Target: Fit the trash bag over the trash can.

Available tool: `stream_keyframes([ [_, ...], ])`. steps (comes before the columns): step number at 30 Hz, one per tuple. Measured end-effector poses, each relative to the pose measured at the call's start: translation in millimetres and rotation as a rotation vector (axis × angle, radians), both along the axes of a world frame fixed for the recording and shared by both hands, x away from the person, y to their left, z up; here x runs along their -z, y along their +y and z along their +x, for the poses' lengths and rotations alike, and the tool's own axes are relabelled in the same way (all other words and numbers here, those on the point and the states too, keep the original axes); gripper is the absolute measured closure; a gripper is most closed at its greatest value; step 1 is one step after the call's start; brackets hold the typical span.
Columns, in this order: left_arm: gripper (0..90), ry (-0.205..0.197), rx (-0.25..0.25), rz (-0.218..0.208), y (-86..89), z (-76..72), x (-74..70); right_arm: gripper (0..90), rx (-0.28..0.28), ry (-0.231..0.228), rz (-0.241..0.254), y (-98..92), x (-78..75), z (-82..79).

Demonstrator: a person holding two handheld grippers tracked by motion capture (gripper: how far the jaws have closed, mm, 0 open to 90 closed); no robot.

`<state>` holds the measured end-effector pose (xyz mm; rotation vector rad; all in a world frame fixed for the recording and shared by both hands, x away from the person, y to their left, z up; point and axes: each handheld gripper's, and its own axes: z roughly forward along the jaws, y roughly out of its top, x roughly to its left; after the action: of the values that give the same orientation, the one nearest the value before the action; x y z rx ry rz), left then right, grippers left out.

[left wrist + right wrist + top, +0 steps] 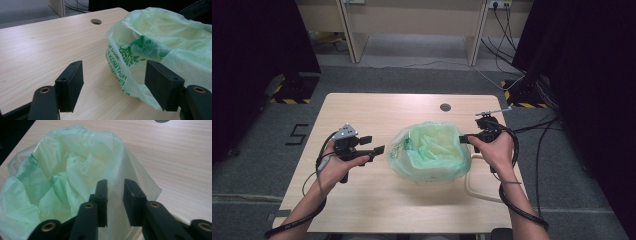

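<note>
A pale green translucent bag (429, 150) with dark green print stands open-mouthed in the middle of the wooden table (362, 110), crumpled inward. My left gripper (374, 143) hovers just left of the bag (160, 42), apart from it. Its jaws stand wide open (113, 66) with bare table between them. My right gripper (462, 139) is at the bag's right rim. In the right gripper view its jaws (116, 181) stand close together astride the thin rim film of the bag (62, 175), with a narrow gap still showing between the pads.
A round cable hole (445, 107) lies in the table behind the bag. A cream-coloured loop (472, 192) pokes out on the table under the bag's right side. Cables trail from both grippers over the front and right table edges.
</note>
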<state>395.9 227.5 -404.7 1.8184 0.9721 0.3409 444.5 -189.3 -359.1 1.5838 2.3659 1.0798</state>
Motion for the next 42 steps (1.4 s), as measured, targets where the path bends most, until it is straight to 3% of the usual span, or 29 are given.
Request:
stream_keyframes([
  [7, 30.1, 0.002, 0.001, 0.001, -1.2, 0.3, 0.9, 90.0, 0.003, 0.002, 0.012, -3.9, 1.0, 0.1],
  [14, 30.1, 0.003, 0.000, 0.001, -0.8, 0.1, 1.0, 90.0, 0.016, 0.004, -0.011, -6.5, 5.0, 0.0],
  [22, 30.1, 0.003, 0.003, 0.002, -1.6, 0.4, 1.4, 90.0, 0.045, 0.029, -0.075, -11.3, 19.4, 2.3],
  [26, 30.1, 0.003, 0.003, 0.001, -1.8, 0.4, 1.3, 90.0, 0.045, 0.014, -0.065, -11.9, 20.3, 1.0],
  [29, 30.1, 0.002, 0.001, -0.001, -1.5, 0.2, 1.1, 71.9, 0.068, -0.011, -0.060, -14.6, 17.1, -1.1],
  [32, 30.1, 0.000, 0.001, -0.002, -1.2, -0.1, 1.0, 65.6, 0.093, -0.022, -0.080, -20.0, 16.8, -3.0],
  [42, 30.1, -0.001, -0.005, -0.005, 1.6, -0.2, 3.1, 57.5, 0.183, 0.013, -0.094, -48.8, 31.6, -10.0],
])
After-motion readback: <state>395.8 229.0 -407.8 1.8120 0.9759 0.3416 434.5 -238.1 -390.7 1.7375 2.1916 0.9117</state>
